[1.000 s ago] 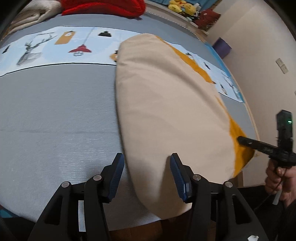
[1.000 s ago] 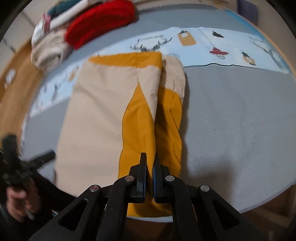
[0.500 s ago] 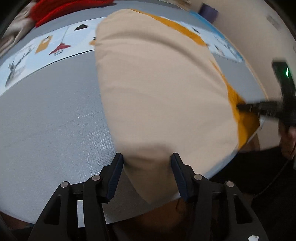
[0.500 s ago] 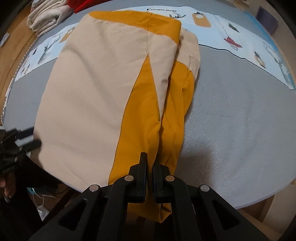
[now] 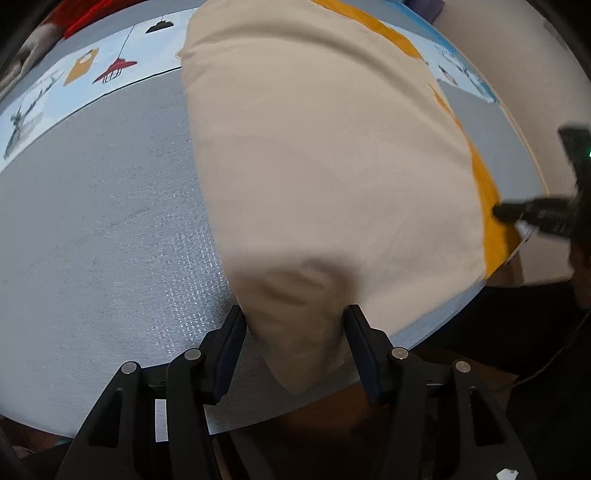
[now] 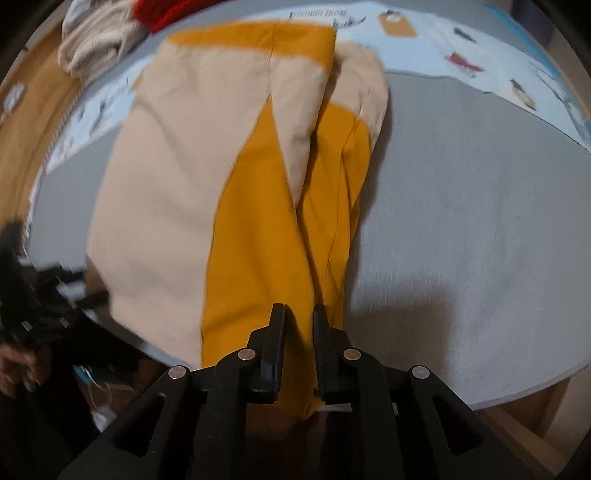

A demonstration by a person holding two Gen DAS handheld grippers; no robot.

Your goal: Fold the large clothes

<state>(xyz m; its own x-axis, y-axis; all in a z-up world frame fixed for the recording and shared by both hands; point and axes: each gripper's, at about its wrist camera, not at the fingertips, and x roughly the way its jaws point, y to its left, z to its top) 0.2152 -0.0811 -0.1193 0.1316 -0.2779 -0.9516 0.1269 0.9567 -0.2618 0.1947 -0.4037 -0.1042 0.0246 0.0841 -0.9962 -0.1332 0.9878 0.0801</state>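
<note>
A large beige and mustard-yellow garment (image 5: 325, 155) lies lengthwise on the grey table cover (image 5: 103, 229). My left gripper (image 5: 293, 343) is open, with the garment's beige near end bunched between its two fingers at the table's front edge. In the right wrist view the garment (image 6: 236, 206) shows its yellow panels. My right gripper (image 6: 299, 347) is nearly closed on the yellow near end, which hangs over the table edge. The right gripper also shows in the left wrist view (image 5: 532, 212) at the garment's yellow corner.
A light-blue printed strip (image 5: 85, 70) runs across the far side of the table. Folded beige and red clothes (image 6: 110, 33) are stacked at the far left corner. The table's front edge (image 6: 517, 384) is close below both grippers. A wall (image 5: 517, 55) stands at the right.
My left gripper moved forward onto the garment's beige end, which now sits between its open fingers. My right gripper's fingers parted slightly around the yellow end.
</note>
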